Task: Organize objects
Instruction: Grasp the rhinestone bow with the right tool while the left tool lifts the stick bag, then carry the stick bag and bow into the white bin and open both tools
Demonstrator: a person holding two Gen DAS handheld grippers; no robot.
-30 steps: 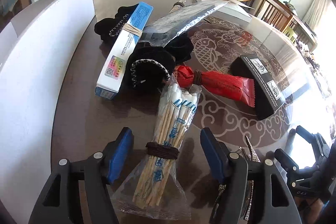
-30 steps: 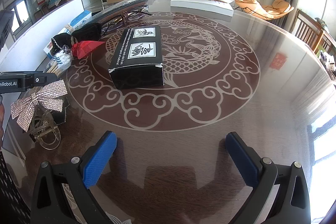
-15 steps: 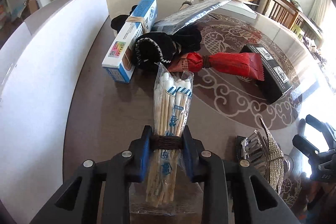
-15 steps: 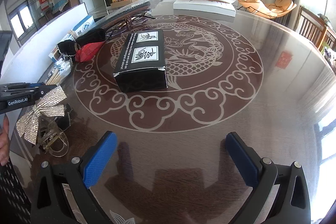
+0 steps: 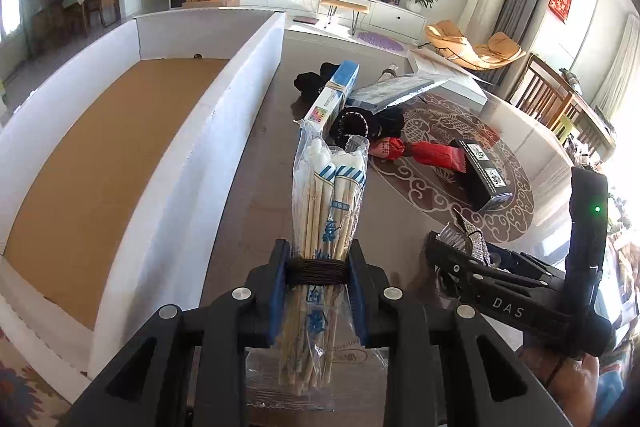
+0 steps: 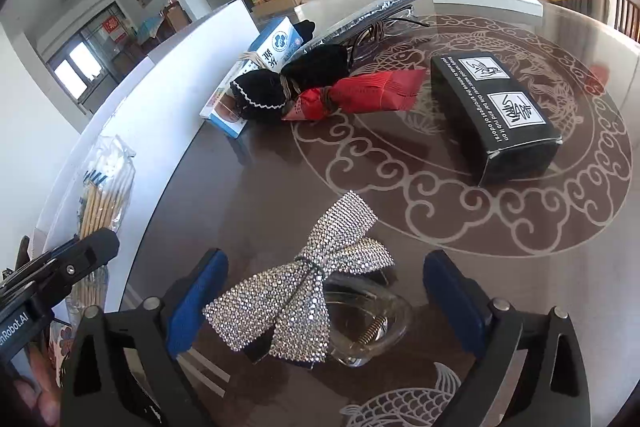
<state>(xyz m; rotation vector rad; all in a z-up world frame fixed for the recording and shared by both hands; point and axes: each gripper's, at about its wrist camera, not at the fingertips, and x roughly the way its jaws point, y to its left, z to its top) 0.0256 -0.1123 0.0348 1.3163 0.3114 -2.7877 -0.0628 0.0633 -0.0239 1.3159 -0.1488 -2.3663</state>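
My left gripper [image 5: 318, 283] is shut on a bundle of chopsticks [image 5: 326, 211] in clear plastic, tied with a dark band, and holds it raised above the table beside a white box [image 5: 224, 131] with a brown floor. The bundle also shows in the right wrist view [image 6: 102, 199]. My right gripper [image 6: 320, 303] is open, its blue pads either side of a rhinestone bow hair clip [image 6: 304, 291] lying on the table. The clip also shows in the left wrist view [image 5: 468, 231].
On the patterned table lie a black carton [image 6: 496, 115], a red packet [image 6: 360, 93], black cloth items [image 6: 288, 83], a blue and white box [image 6: 256, 75] and a silver foil bag [image 5: 400, 91].
My left gripper shut on the chopstick bundle and lifted it up beside the white box. My right gripper moved left and down over the bow clip, staying open.
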